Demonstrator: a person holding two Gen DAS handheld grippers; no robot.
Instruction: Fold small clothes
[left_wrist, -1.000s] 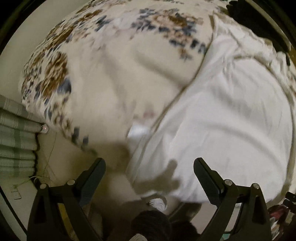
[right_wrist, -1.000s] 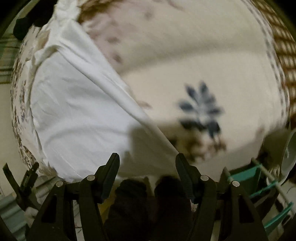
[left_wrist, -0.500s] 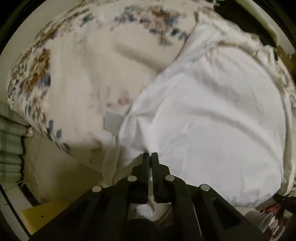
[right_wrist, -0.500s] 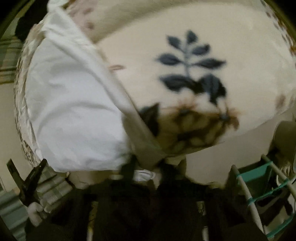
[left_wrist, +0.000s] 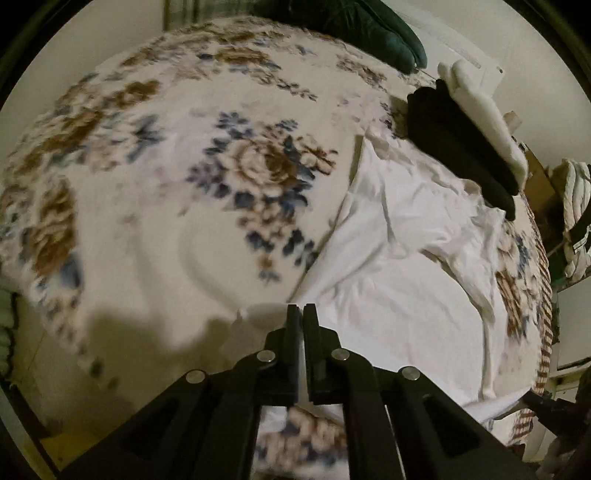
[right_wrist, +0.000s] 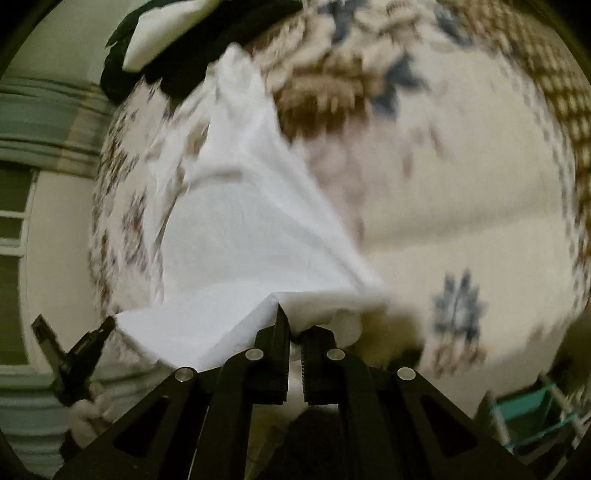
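Note:
A white garment (left_wrist: 399, 280) lies spread on a floral blanket (left_wrist: 155, 206); it also shows in the right wrist view (right_wrist: 240, 236). My left gripper (left_wrist: 302, 314) is shut on the garment's near hem and holds it lifted off the blanket. My right gripper (right_wrist: 295, 328) is shut on the other near corner of the garment, also raised, with the cloth bunched at its tips. The left gripper also shows small at the lower left of the right wrist view (right_wrist: 74, 350).
A pile of black clothes (left_wrist: 461, 147) with a white folded piece (left_wrist: 484, 107) on top lies at the blanket's far side. A dark green garment (left_wrist: 362, 26) is beyond. A teal rack (right_wrist: 532, 413) stands at lower right, off the bed.
Both grippers went from open to shut on the garment's near edge, then lifted it and moved forward over the blanket.

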